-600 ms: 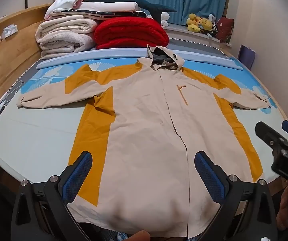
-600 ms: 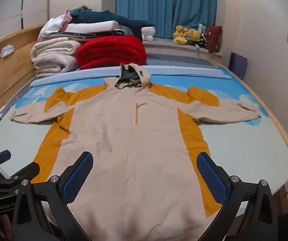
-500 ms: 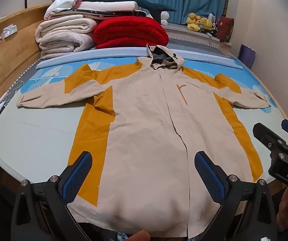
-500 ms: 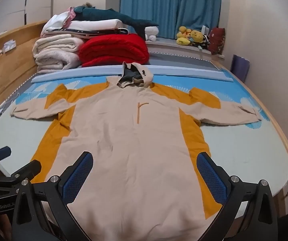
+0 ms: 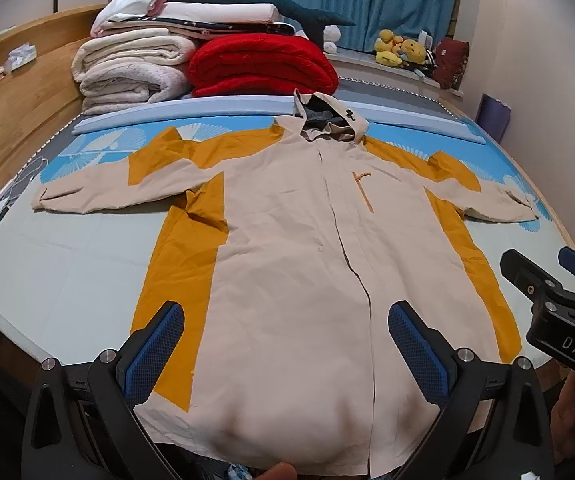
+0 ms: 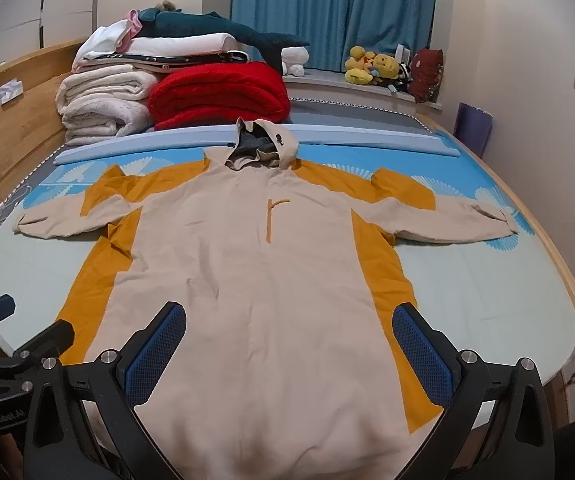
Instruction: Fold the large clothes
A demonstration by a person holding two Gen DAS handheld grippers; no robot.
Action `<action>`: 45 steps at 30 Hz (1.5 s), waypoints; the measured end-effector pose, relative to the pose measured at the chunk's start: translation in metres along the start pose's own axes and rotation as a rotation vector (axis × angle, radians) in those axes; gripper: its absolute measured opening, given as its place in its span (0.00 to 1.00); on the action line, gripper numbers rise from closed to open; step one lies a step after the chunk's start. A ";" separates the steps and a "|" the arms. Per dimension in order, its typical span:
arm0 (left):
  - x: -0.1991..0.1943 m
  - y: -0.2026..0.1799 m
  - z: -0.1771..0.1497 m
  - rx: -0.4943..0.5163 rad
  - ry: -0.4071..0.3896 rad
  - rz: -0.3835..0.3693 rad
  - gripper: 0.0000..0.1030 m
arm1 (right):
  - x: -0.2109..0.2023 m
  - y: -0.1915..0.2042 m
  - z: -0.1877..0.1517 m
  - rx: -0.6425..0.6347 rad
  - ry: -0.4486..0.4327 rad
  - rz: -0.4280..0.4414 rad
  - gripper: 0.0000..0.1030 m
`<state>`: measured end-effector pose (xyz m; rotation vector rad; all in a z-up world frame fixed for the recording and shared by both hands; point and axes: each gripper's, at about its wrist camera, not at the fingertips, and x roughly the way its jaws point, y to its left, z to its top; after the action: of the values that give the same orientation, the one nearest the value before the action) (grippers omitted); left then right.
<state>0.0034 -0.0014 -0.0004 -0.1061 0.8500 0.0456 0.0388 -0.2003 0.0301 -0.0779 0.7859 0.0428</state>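
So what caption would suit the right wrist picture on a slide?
Open right gripper hovers above a beige-and-mustard hooded coat spread flat on the bed.

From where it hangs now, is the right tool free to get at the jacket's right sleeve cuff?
Probably yes. The right tool is open and empty above the hem, and the right sleeve cuff lies flat on the bed sheet with nothing on or near it, though it is a long reach away.

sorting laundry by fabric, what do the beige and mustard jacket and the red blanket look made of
The jacket looks like a thin woven shell, cotton or nylon, matte: it lies flat with fine sharp creases. The red blanket looks like plush fleece: thick rounded folds, fuzzy surface, no shine.
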 end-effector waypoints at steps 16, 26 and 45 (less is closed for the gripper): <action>-0.003 0.007 0.000 -0.025 -0.007 -0.007 0.98 | 0.004 -0.004 -0.001 0.015 0.020 -0.007 0.98; -0.004 0.007 0.002 -0.023 -0.010 -0.008 0.98 | 0.003 -0.002 0.000 0.010 0.022 -0.007 0.98; -0.006 0.007 0.008 -0.023 -0.016 -0.010 0.98 | 0.004 -0.002 -0.001 0.011 0.023 -0.009 0.98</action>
<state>0.0044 0.0060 0.0087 -0.1317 0.8334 0.0464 0.0407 -0.2028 0.0270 -0.0721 0.8090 0.0291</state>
